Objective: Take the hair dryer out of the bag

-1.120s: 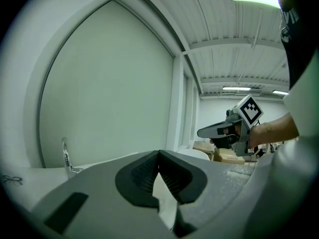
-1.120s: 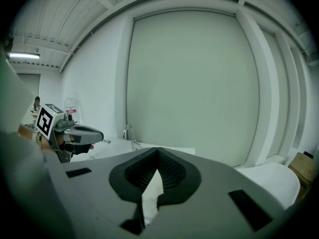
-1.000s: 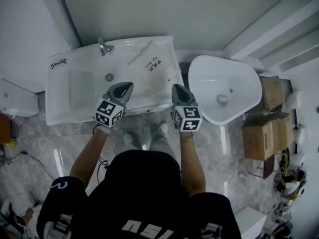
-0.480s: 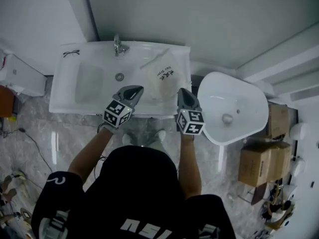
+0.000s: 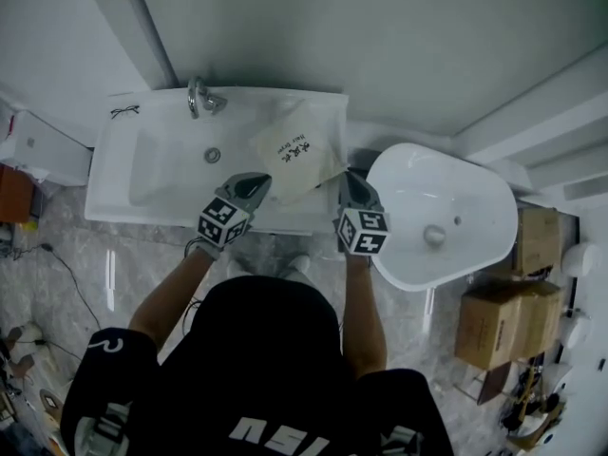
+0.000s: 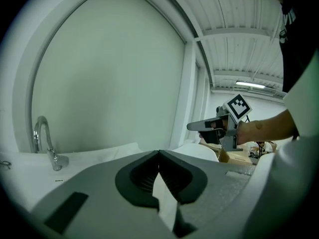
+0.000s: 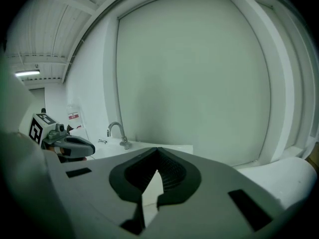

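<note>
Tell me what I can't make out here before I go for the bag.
Hair dryer: in no view; the white bag would hide it.
Bag's opening: head view, too small to tell which edge is open.
Bag's print: head view, too small to read.
Dark item left of the tap: head view, too small.

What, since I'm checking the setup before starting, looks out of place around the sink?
A bag lies askew on the right side of the sink, and glasses sit at its back left corner, odd spots for both. Nothing looks spilled or damaged.
</note>
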